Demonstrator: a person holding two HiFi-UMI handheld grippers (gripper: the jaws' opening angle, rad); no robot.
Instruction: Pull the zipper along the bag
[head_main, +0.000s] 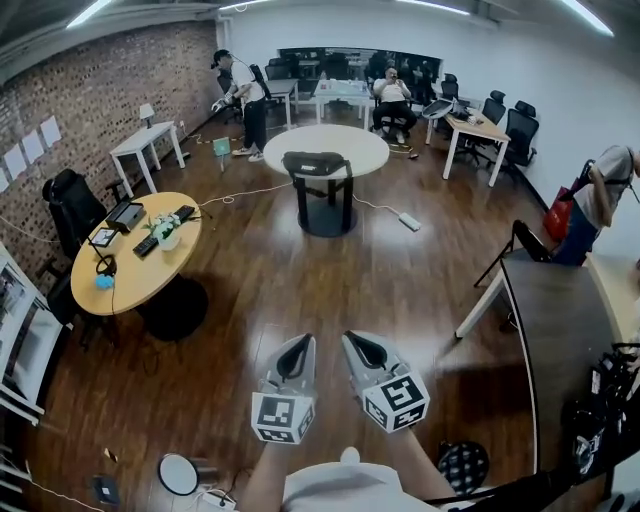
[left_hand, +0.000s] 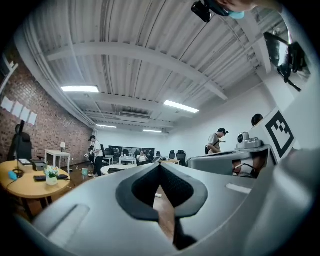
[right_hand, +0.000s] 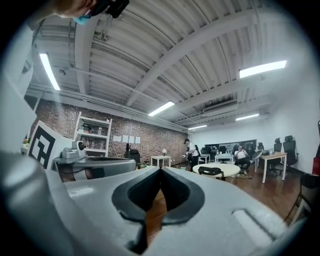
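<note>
While pressed together and pinching nothing, left tongs (head_main: 297, 347) and right tongs (head_main: 362, 345) held side by side, low over the wood floor (head_main: 260, 290). Well apart from both, far ahead: black bag (head_main: 316, 162) lying at the near edge of the round white counter (head_main: 365, 148). Off to the left, a round wooden counter (head_main: 140, 280) bearing a small potted plant (head_main: 165, 230).

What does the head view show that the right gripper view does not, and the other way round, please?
Only the head view shows the marker cube on the right gripper and the white power strip on the floor. Only the right gripper view shows the head camera overhead. Both show the black bag on the white round table.
</note>
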